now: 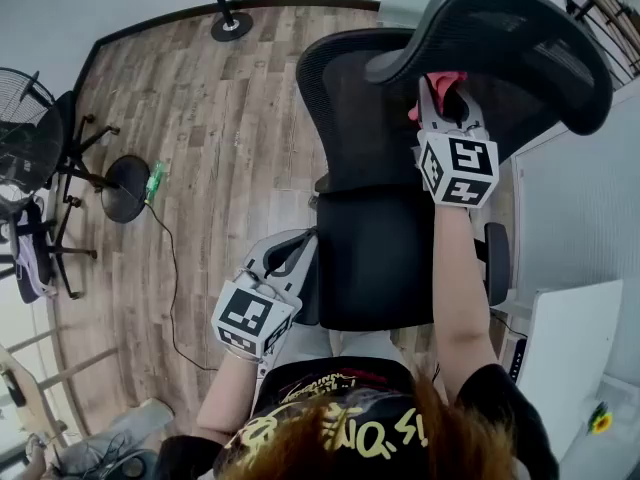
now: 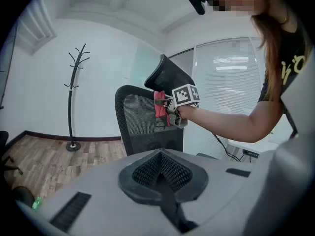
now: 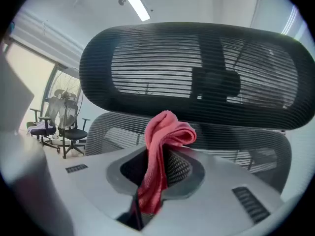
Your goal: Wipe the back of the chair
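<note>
Partly hid. by headrest (image 1: pixel 505 23): pink cloth (image 1: pixel 446 81)

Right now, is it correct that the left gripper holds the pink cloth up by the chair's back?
Not quite: the right gripper holds the pink cloth by the chair's back, as the right gripper view shows, jaws shut on it. The left gripper is shut and empty.

Not much I can actually read here. The black T-shirt (image 1: pixel 340 393) has yellow lettering across it, but it's upside down for me and too distorted to make out. The cubes on the left gripper (image 1: pixel 290 250) and right gripper (image 1: pixel 447 98) only carry black-and-white square markers, no words.
</note>
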Tool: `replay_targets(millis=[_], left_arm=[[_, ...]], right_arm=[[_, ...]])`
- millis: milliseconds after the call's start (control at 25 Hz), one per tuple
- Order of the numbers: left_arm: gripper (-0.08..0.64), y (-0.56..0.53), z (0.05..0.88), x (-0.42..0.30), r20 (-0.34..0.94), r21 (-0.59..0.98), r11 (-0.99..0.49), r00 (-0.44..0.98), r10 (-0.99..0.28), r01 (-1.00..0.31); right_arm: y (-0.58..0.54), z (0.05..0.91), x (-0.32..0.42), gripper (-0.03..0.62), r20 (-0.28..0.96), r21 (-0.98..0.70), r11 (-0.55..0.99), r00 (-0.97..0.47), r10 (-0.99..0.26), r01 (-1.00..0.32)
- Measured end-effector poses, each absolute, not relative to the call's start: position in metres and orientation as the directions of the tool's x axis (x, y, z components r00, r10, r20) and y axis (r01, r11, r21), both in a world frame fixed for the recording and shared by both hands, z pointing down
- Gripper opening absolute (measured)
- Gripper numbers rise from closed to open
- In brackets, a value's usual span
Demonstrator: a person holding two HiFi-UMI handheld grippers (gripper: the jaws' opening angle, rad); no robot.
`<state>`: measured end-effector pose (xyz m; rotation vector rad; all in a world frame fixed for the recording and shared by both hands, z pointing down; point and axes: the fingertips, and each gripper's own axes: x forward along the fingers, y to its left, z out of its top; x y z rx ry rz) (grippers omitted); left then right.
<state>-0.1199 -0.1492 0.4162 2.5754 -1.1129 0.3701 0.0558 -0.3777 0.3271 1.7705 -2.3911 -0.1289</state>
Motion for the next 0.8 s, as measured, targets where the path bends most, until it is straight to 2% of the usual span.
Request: replay_targets(millis=[440,800], left_arm=[[-0.006,-0.162,0.422,-0.132,0.365,0.191,-0.656,0.673,-0.644,-0.731],[-0.006,-0.168,0.425,-0.141,0.368,0.193,-0.647,0.666,-0.649,-0.737]], right_arm=[[-0.375,0.325,-0.032,0.061,0.061,0.179,0.404,-0.399,-0.915,-0.897],[-0.368,0.324,-0.077,0.061,0.055,0.168,0.481,-0.479,-0.876,-0.860]])
